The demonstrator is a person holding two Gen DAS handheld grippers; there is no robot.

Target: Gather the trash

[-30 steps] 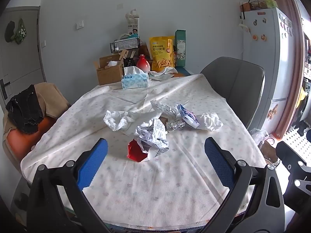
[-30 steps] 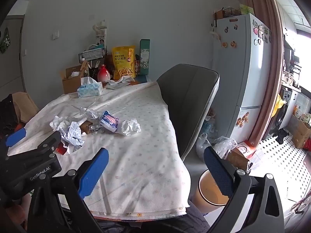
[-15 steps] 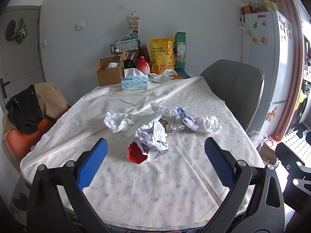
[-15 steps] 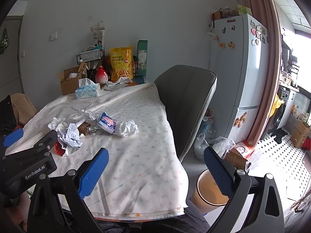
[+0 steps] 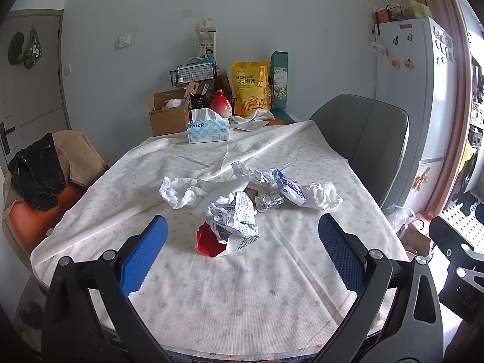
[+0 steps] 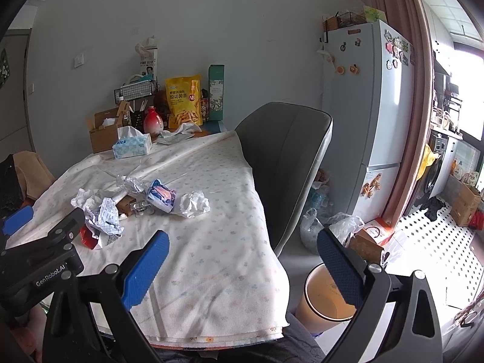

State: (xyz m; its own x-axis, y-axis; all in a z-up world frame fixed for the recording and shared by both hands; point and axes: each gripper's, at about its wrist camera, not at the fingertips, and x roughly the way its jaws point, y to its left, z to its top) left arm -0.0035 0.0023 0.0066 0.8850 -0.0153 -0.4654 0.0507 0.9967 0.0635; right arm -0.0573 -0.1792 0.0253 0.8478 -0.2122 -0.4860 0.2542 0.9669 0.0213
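Observation:
Trash lies in a heap mid-table: a crumpled printed paper over a red wrapper, a crumpled white bag, clear plastic, a blue-white packet and a white tissue wad. The paper, packet and tissue wad also show in the right wrist view. My left gripper is open and empty, just short of the red wrapper. My right gripper is open and empty over the table's right edge, above a beige bin on the floor.
A floral cloth covers the table. At the back stand a tissue box, a cardboard box, a red vase and a yellow snack bag. A grey chair and fridge are right; a clothes-covered chair is left.
Both grippers have drifted slightly; the trash heap sits a little higher and farther in the left wrist view. Both stay open and empty.

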